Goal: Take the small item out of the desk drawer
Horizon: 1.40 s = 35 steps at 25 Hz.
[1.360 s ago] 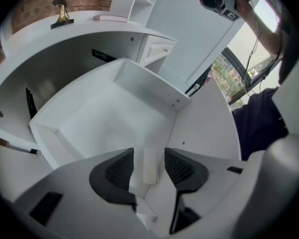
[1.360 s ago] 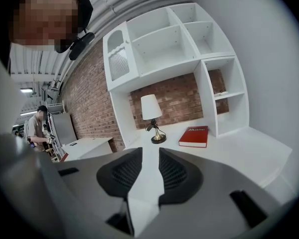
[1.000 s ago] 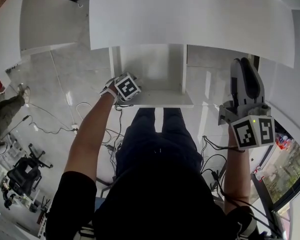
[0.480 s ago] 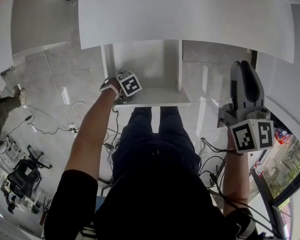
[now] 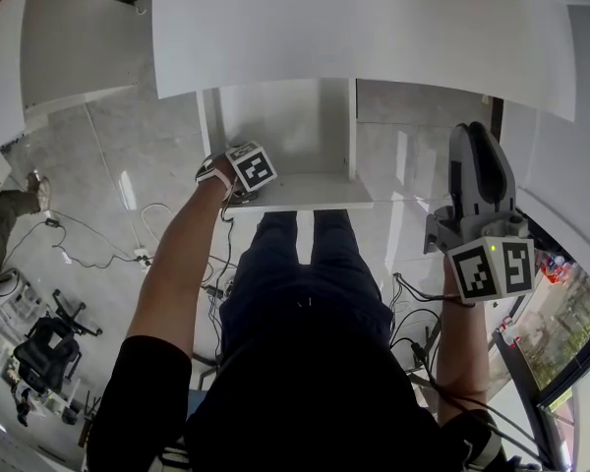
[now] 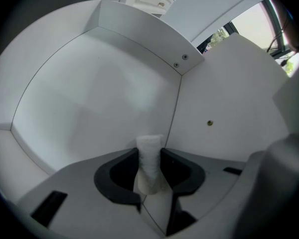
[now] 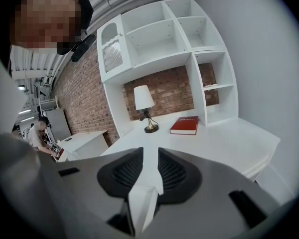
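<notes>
Grey cables (image 5: 88, 254) trail over the pale floor at the far left of the head view. Beside them the person's left arm reaches forward to the open desk drawer (image 5: 315, 193), which is pulled out from under the near edge of the white desk (image 5: 374, 37). The left gripper (image 6: 150, 152) dips into the drawer's front left corner, with its marker cube (image 5: 251, 166) showing just above the drawer's front edge. In the left gripper view its jaws stand on either side of the small item (image 6: 149, 166), a short white roll held upright. Both dark pads appear to press on the roll, so the jaws are clamped on it. The item sits inside the drawer, just beside the seam where two white walls meet. Whether its lower end touches the drawer floor cannot be told from this angle. Right of the drawer, past the person's dark trousers (image 5: 305, 264), the right gripper (image 7: 148, 158) is held above the floor near the desk's near right corner. Its jaws are a narrow gap apart and have just been closing a little, with nothing between them. Its own view looks across the desktop to a lamp (image 7: 144, 106) and a red book (image 7: 185, 125) at the far edge, below white shelves (image 7: 164, 39).
</notes>
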Motion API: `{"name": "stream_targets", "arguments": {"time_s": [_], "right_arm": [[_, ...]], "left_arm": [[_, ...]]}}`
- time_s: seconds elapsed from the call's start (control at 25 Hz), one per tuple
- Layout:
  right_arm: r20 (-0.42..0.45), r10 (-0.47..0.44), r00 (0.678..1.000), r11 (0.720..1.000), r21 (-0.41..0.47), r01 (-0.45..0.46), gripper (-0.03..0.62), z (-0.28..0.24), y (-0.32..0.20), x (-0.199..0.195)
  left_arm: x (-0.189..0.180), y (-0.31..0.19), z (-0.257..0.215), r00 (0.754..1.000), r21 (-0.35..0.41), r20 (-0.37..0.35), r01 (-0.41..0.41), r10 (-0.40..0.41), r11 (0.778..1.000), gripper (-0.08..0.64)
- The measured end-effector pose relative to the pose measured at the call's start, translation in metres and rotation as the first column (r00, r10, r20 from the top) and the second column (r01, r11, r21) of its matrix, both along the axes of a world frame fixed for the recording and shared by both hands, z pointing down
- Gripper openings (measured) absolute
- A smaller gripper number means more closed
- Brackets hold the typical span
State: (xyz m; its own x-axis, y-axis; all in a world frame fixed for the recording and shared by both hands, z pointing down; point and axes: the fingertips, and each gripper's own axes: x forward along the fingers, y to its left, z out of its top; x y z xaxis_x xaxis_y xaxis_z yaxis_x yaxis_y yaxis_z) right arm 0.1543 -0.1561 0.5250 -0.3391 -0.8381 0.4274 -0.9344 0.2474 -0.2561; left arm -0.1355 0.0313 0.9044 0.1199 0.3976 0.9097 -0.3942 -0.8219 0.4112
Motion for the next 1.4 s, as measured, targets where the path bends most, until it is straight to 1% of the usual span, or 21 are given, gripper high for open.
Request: {"name": "stream_targets", "arguments": {"time_s": [0.36, 0.52, 0.6, 0.72, 0.84, 1.0, 1.16, 1.28, 1.4], "right_arm": [[0.002, -0.008, 1.000, 1.000, -0.001, 0.008, 0.087, -0.002, 0.002, -0.003], [0.011, -0.010, 1.000, 1.000, 0.010, 0.010, 0.087, -0.006, 0.000, -0.004], [0.019, -0.012, 1.000, 1.000, 0.018, 0.012, 0.086, -0.009, -0.002, -0.007], [0.024, -0.018, 1.000, 1.000, 0.023, 0.017, 0.086, -0.017, -0.002, -0.010], [0.030, -0.027, 0.999, 0.999, 0.034, 0.026, 0.084, -0.024, -0.003, -0.013], [0.035, -0.046, 0.998, 0.997, 0.071, 0.044, 0.082, -0.040, -0.011, -0.020], [0.039, -0.057, 0.998, 0.995, 0.086, 0.053, 0.080, -0.058, -0.009, -0.028], [0.046, -0.067, 0.997, 0.993, 0.105, 0.062, 0.077, -0.069, -0.010, -0.033], [0.056, -0.078, 0.995, 0.989, 0.127, 0.071, 0.074, -0.081, -0.012, -0.040]], "left_arm": [[0.000, -0.002, -0.007, 1.000, 0.012, -0.004, -0.010, 0.010, 1.000, 0.126], [0.004, -0.009, -0.017, 1.000, 0.053, -0.023, -0.012, 0.013, 0.999, 0.126], [0.004, -0.016, -0.025, 0.999, 0.080, -0.042, 0.021, -0.017, 0.997, 0.126], [0.010, -0.026, -0.043, 0.991, 0.121, -0.093, 0.107, -0.096, 0.987, 0.126], [0.013, -0.037, -0.060, 0.977, 0.163, -0.144, 0.179, -0.156, 0.970, 0.126], [0.011, -0.054, -0.082, 0.960, 0.226, -0.187, 0.250, -0.210, 0.941, 0.126], [0.006, -0.058, -0.112, 0.936, 0.255, -0.236, 0.321, -0.263, 0.912, 0.126], [0.002, -0.064, -0.134, 0.920, 0.298, -0.264, 0.363, -0.289, 0.883, 0.126], [-0.002, -0.070, -0.157, 0.899, 0.334, -0.294, 0.415, -0.325, 0.846, 0.126]]}}
